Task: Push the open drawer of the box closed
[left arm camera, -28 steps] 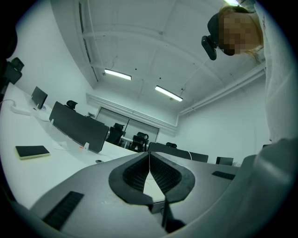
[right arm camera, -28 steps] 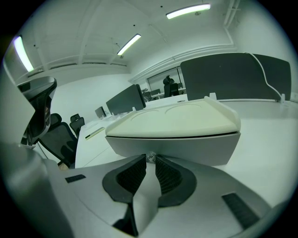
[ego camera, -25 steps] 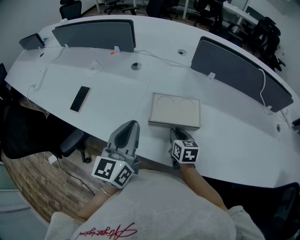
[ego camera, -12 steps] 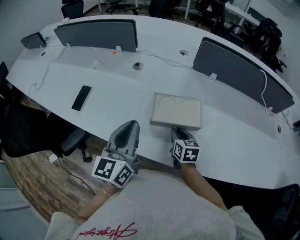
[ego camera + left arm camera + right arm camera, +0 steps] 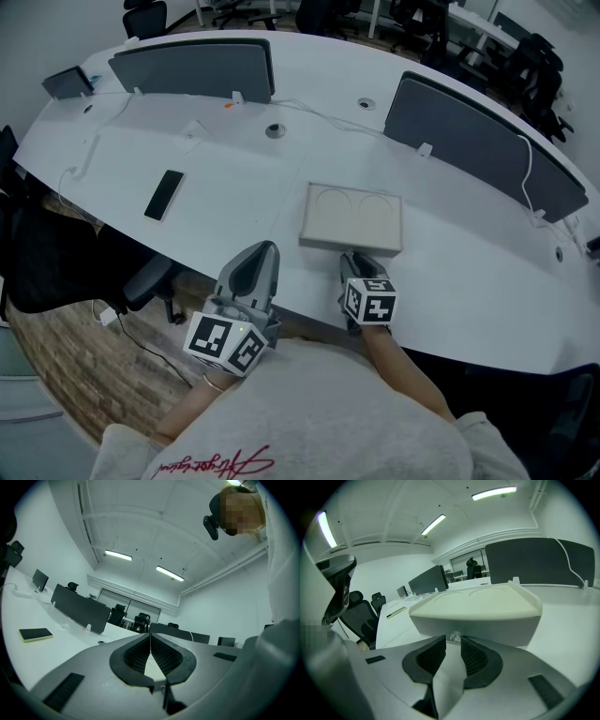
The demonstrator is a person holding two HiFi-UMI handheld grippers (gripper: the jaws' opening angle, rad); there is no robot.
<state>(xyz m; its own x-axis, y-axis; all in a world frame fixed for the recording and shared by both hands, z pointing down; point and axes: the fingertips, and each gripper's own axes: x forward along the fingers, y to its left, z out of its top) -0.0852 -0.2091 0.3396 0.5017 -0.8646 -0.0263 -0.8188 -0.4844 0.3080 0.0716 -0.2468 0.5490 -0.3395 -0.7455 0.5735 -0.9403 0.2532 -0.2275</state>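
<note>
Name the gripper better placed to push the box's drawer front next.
Right. The right gripper sits at the box front, jaws slightly apart facing the drawer knob; the left gripper, jaws shut, is off to its left.

Open-plan office: long white desk, grey divider screens, swivel chairs.

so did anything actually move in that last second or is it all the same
Next to nothing. The right hand-held gripper stays at the front face of the flat beige rectangular box, jaws slightly apart just short of its small clear knob. At most it eased a touch forward. The left hand-held gripper stays shut and idle, and the black phone lies where it was.
</note>
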